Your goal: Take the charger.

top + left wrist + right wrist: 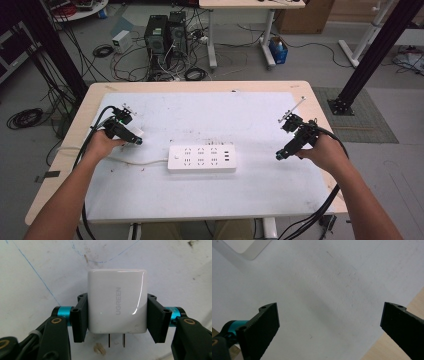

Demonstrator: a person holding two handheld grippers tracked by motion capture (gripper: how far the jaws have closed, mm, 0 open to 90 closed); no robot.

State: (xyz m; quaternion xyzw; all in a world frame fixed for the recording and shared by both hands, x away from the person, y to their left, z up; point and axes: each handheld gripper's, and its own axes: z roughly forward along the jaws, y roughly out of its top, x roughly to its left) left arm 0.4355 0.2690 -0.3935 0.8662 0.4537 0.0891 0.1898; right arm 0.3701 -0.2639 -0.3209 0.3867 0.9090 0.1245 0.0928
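The left gripper point(117, 315) has its fingers point(80, 317) clamped on the flat sides of the white square plastic wall charger point(117, 301), which lies on the white mat at about nine o'clock on the table point(75, 125), its two metal prongs point(116, 340) pointing back toward the hand. The white rectangular power strip point(201, 158) sits near the table's centre, just to the three o'clock side of that charger. The right gripper point(280, 155) hovers at three o'clock, fingers spread wide with nothing between them.

To do the lift well, I judge the charger should come straight up without twisting, then the wrist should roll so the prongs face down over a two-slot socket. The free gripper could steady the strip against sliding.
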